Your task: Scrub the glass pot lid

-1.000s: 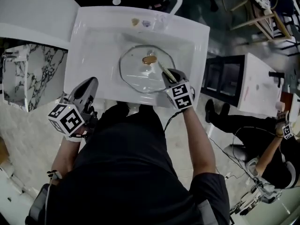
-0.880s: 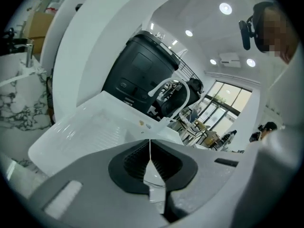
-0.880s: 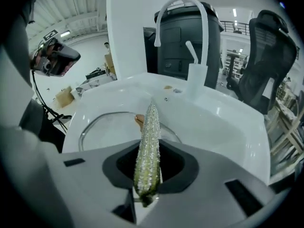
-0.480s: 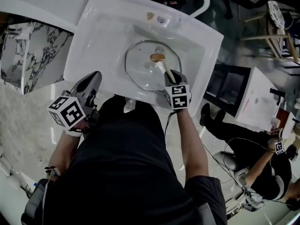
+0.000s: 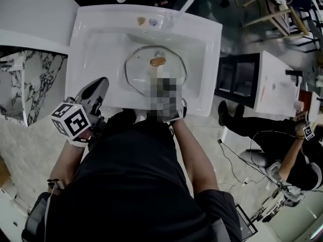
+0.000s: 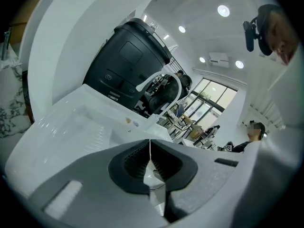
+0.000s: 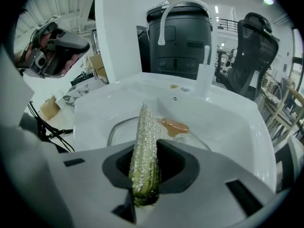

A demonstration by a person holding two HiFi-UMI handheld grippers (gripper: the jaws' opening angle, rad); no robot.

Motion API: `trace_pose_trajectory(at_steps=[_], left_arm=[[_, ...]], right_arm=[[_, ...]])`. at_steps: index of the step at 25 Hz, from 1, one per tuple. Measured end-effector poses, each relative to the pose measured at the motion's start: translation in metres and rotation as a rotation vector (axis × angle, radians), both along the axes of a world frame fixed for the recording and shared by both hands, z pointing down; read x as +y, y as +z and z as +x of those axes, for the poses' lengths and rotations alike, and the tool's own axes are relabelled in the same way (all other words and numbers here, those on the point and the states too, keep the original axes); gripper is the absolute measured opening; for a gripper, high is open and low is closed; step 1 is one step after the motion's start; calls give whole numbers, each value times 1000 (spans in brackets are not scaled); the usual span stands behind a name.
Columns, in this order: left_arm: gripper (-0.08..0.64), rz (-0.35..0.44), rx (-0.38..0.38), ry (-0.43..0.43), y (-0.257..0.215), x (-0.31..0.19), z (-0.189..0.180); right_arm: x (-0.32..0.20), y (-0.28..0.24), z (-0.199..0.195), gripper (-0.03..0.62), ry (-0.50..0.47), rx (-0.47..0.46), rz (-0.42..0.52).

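Note:
The glass pot lid (image 5: 139,72) lies in the white sink (image 5: 81,49), its brown knob (image 5: 158,62) up. In the right gripper view the lid (image 7: 118,127) is just beyond my right gripper (image 7: 145,163), which is shut on a glittery silver-green scrubbing pad (image 7: 145,141) that points at the knob (image 7: 175,126). In the head view a mosaic patch covers that gripper at the lid's near rim. My left gripper (image 5: 100,87) hangs over the sink's near left corner, away from the lid. Its jaws are shut with nothing between them (image 6: 150,158).
A white faucet (image 7: 183,8) arches over the sink's far rim, with a dark bin (image 7: 180,32) and an office chair (image 7: 254,42) behind it. Marble counter (image 5: 30,69) lies to the left. A white cabinet (image 5: 275,89) and a seated person (image 5: 282,135) are at the right.
My right gripper has slid left and back, from the lid's right near side to its near rim. The left gripper has stayed at the sink's near left corner.

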State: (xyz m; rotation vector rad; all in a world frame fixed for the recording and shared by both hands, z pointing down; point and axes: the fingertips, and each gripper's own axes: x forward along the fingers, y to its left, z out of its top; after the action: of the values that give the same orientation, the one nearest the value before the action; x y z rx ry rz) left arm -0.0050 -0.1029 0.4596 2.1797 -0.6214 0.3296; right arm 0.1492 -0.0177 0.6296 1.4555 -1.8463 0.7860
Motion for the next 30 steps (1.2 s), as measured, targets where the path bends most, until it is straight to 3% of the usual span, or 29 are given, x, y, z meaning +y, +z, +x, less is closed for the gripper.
trace_pose_trajectory(at_steps=[4,11,19,25,30], left_arm=[[2,-3,0,-46,1,-3,-18],[2,-26,-7,-229,7,-3,-75],[2,-83,3,-430,20,16,-137],[2,-106,17,-470,23,22,-145],[2,-96,14,-414,20,18,-124]], right_arm=[[-11,2,-32,67,-79,-11,-6],[-30,3,-71,67,-237,-51,-33],[-58,0,-109,67,-234,-221,-110],[-87,-17,-83,67,-120,-272,-52],[-137,-22,-28,67,-163,-161,-13]])
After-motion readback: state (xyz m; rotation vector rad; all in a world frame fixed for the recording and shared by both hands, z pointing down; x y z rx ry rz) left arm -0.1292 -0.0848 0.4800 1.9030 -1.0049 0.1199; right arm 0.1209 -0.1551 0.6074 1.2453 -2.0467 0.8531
